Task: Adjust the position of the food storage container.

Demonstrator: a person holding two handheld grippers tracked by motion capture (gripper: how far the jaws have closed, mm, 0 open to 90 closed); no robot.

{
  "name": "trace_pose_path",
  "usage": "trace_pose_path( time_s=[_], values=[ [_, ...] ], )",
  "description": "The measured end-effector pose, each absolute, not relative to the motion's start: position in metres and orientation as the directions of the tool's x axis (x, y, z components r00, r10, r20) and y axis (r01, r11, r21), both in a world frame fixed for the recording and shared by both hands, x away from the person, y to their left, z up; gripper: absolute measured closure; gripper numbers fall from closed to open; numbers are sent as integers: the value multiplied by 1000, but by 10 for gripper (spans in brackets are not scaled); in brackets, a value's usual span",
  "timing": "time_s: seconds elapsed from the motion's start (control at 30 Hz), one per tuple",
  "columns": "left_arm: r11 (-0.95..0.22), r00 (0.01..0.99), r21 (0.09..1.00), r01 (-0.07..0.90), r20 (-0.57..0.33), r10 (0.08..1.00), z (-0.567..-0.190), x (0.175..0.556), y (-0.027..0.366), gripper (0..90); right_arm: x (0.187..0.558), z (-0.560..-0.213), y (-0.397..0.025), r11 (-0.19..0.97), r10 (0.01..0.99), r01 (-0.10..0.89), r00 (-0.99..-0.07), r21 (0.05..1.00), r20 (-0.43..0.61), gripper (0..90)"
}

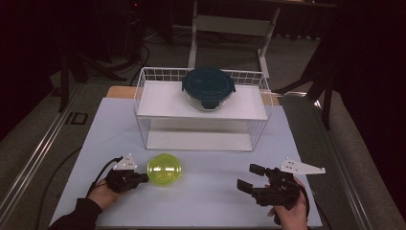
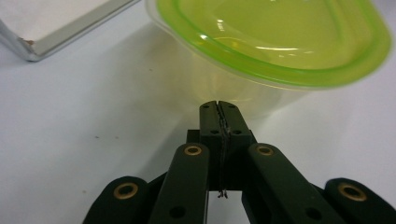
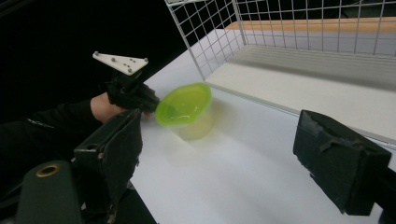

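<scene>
From above, the green bowl [image 1: 165, 170] sits on the white table [image 1: 201, 201], in front of the wire rack [image 1: 203, 110] and just beside the left gripper [image 1: 142, 178]. The tips come up against its near side, low down, as if to nudge or steady it rather than lift it. On the rack's upper shelf stands a glass container with a dark lid [image 1: 208, 86], well apart from both hands. The right gripper [image 1: 250, 177] waits off to the side, near nothing, its jaws spread.

Along the left gripper [image 2: 218, 106], the two jaws are pressed together with nothing between them. Their tips rest at the foot of the bowl [image 2: 280, 42], under its overhanging green rim. Whether they quite touch the clear wall I cannot tell. A corner of the rack's lower shelf [image 2: 56, 23] shows at the top left.

Along the right gripper [image 3: 219, 149], the jaws stand wide apart and hold nothing. Between them, farther off, the bowl [image 3: 183, 105] appears tilted against the left gripper [image 3: 154, 102], held by a hand [image 3: 102, 107].
</scene>
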State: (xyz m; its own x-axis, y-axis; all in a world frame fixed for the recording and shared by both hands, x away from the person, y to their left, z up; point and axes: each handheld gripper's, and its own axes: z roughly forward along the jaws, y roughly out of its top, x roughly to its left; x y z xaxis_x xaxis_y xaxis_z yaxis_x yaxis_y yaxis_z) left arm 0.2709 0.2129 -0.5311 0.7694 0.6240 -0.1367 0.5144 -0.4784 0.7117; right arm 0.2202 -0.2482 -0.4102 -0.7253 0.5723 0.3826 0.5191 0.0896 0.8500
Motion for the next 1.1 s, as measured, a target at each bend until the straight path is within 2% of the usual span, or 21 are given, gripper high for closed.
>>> trace_pose_path(
  time_s=[0.2, 0.53, 1.1],
  values=[
    [-443, 743, 723, 530, -144, 654, -533, 284, 215, 890, 219, -410, -249, 92, 574, 517, -726, 851, 379, 150],
    [-432, 751, 730, 530, -166, 639, -538, 299, 209, 890, 220, -411, -250, 90, 573, 521, -724, 849, 384, 150],
    [-496, 810, 717, 490, -164, 563, -533, 273, 191, 890, 219, -412, -251, 87, 577, 524, -719, 847, 386, 150]
  ],
)
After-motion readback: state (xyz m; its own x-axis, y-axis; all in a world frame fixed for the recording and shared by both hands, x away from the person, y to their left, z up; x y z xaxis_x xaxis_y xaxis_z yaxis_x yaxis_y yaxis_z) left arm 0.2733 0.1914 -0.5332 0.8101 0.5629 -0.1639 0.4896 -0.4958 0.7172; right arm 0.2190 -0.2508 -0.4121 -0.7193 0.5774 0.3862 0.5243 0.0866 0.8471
